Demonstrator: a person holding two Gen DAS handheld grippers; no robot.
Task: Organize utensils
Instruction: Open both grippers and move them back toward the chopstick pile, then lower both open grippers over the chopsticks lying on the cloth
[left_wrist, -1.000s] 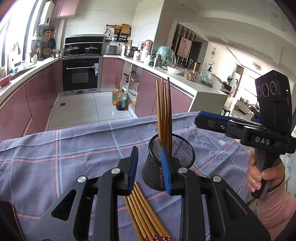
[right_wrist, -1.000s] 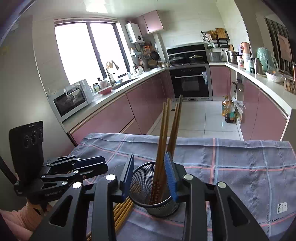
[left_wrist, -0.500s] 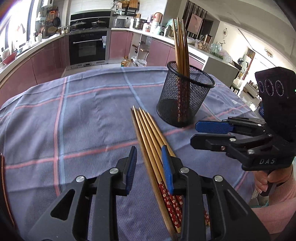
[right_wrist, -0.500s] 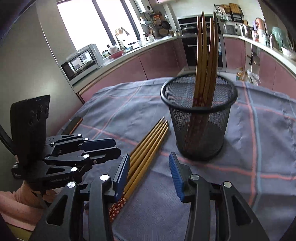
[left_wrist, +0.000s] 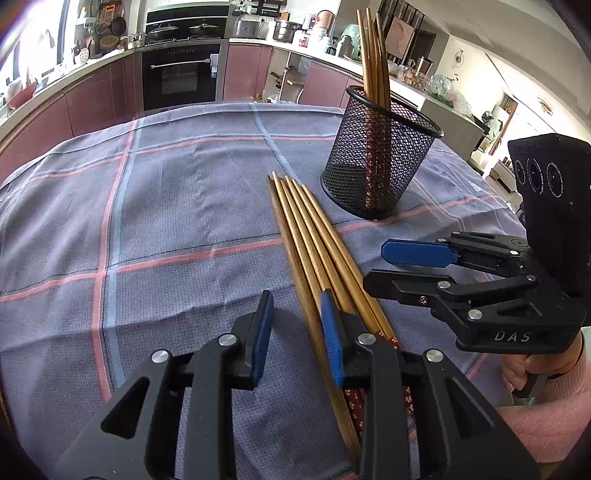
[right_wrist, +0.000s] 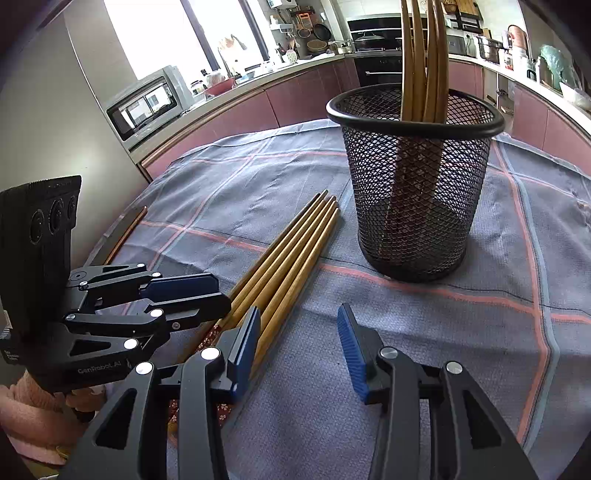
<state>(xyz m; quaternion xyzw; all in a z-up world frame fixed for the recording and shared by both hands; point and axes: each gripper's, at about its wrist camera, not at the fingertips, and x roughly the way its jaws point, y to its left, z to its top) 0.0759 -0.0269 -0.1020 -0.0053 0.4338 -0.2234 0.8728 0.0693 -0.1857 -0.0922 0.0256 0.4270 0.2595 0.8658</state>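
My left gripper (left_wrist: 297, 334) is parted narrowly, its right finger over the loose chopsticks (left_wrist: 314, 243); my right gripper (right_wrist: 301, 345) gapes wide beside them. Pinching several at once could scatter them short of the mesh holder (left_wrist: 376, 158) ahead

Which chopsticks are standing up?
The chopsticks inside the black mesh cup stand upright. The other chopsticks lie flat on the cloth beside it.
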